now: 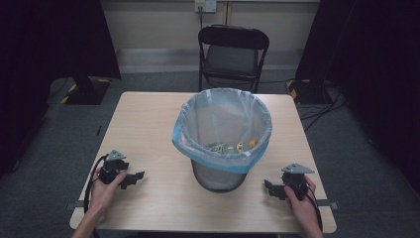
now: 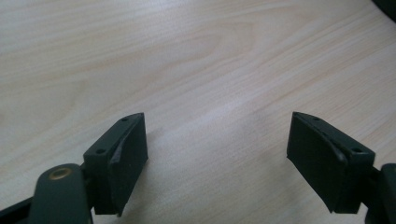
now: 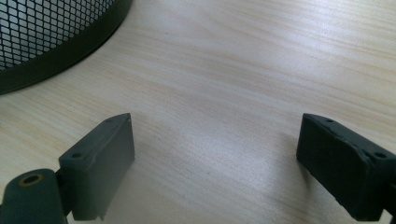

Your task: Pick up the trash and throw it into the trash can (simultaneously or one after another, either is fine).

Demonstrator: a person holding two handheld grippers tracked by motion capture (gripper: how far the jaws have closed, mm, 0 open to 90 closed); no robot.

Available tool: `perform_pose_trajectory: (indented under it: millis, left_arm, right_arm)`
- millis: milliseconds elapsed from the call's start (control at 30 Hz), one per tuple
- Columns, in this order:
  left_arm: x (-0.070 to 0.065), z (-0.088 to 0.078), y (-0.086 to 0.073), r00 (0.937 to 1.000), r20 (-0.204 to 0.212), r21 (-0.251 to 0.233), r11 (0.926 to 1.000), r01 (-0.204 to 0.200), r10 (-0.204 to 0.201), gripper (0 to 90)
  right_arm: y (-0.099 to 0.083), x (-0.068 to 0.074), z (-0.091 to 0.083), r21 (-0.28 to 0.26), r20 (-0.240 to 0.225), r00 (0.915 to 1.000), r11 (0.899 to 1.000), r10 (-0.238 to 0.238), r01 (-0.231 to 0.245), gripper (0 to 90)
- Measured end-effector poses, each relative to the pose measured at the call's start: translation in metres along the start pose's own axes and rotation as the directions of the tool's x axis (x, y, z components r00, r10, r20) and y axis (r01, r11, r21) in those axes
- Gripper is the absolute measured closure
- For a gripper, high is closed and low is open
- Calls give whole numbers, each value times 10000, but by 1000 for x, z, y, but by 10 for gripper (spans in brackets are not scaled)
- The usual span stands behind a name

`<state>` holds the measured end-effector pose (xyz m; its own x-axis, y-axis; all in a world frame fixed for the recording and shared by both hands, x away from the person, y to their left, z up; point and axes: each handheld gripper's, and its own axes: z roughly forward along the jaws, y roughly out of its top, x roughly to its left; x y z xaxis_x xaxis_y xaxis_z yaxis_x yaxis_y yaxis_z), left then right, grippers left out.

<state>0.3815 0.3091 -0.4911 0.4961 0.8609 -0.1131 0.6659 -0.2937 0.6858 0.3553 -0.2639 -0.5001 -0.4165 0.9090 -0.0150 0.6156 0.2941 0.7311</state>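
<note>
Two grippers rest apart, either side of a lined bin.

The black mesh wastebasket with a pale blue bag (image 1: 222,134) stands mid-table on the light wooden table (image 1: 148,119); scraps show inside from above. The left gripper (image 1: 132,177) and right gripper (image 1: 271,187) both sit spread and empty, so I judge nothing started; the right gripper view catches the mesh base.

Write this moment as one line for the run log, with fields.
left gripper: open, empty, near table | right gripper: open, empty | bin: upright at centre, blue liner, scraps inside | contact: none
</note>
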Motion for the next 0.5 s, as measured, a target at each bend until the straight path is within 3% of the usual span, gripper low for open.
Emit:
perform_pose_trajectory:
  millis: [167,233,367,500]
  left_arm:
    - [-6,3,-5,9982,-486,-314,9988,-375,360,183]
    - [-8,7,-5,9941,-842,-319,9970,-709,680,175]
    - [-10,12,-5,9929,-1048,-542,9966,-626,567,94]
    - [-10,12,-5,9925,-1076,-542,9965,-635,574,92]
  right_arm:
    - [0,0,0,0,-1,10000,10000,1,-1,104]
    - [0,0,0,-4,1,10000,10000,-14,14,104]
    - [0,0,0,-5,3,10000,10000,-14,14,104]
    - [0,0,0,0,2,10000,10000,1,-1,104]
